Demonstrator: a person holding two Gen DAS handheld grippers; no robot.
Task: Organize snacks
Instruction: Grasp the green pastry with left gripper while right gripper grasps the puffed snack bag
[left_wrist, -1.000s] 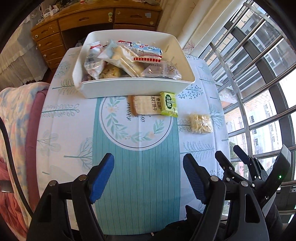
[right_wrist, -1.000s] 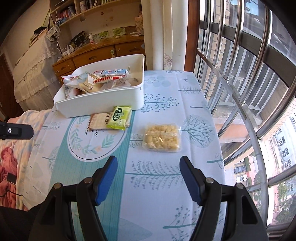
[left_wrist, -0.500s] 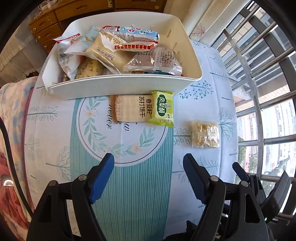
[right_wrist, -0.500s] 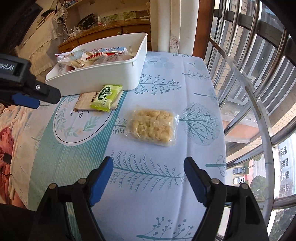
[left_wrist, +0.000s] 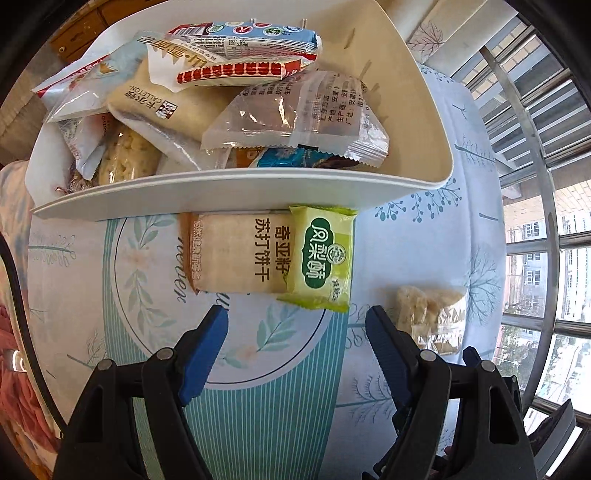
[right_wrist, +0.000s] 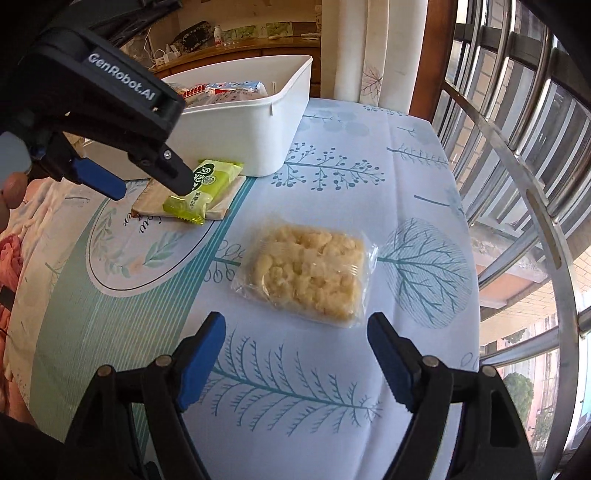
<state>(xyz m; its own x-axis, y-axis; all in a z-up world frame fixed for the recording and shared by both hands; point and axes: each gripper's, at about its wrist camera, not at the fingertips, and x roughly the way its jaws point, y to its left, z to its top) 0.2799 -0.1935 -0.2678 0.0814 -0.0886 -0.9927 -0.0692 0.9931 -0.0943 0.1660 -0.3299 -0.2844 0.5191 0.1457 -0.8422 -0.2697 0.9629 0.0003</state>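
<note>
Black tool (right_wrist: 295, 360), blue pads (right_wrist: 201, 367), white GenRobot.AI lettering

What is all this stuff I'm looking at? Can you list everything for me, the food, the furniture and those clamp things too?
white bin: one, white, far side of the table, heaped with wrapped snacks
beige cracker packet: one, beige, on the cloth against the bin's near wall
green pastry packet: one, lime green, lying on the cracker packet's right end
clear puffed-snack packet: one, clear with pale yellow pieces, alone on the cloth, right of the other two
tablecloth: one, pale blue with tree prints and a teal striped band
wooden dresser: one, brown, behind the bin
window bars: several, metal, along the right
left gripper: one, black with blue pads, open, above the green packet
right gripper: one, same colours, open, near the clear packet
</note>
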